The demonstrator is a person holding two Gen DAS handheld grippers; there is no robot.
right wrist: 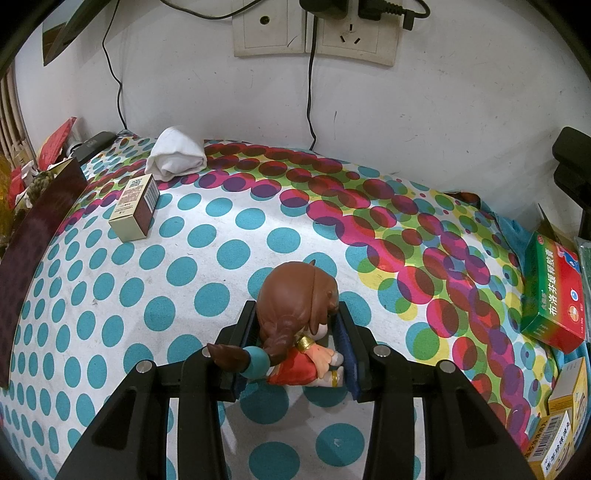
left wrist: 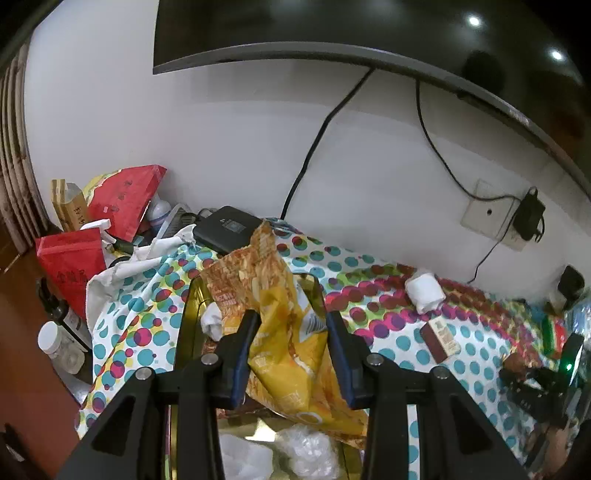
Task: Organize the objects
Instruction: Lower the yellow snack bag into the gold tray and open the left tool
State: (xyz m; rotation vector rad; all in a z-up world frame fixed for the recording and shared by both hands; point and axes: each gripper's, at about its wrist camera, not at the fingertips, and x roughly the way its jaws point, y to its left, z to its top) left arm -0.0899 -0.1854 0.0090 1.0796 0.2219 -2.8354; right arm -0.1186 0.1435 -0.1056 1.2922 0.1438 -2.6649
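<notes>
A flat dark screen (left wrist: 369, 33) hangs on the white wall (left wrist: 221, 140), two black cables (left wrist: 314, 147) trailing down from it. A black plug adapter (left wrist: 530, 218) sits in a beige wall socket (left wrist: 484, 214). Everything stands on a dotted, many-coloured tablecloth (right wrist: 184, 295).

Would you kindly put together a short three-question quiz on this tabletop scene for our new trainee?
1. True or false: the right gripper is shut on the figurine.
2. What lies between the left gripper's jaws?
A. a rolled white cloth
B. a yellow snack bag
C. a green medicine box
3. Fill in: the small brown box lies on the dotted ____.

Key
1. True; the jaws press on the figurine from both sides.
2. B; the yellow snack bag sits there, above a gold tray.
3. Tablecloth; the rolled white cloth lies just behind the box.
</notes>
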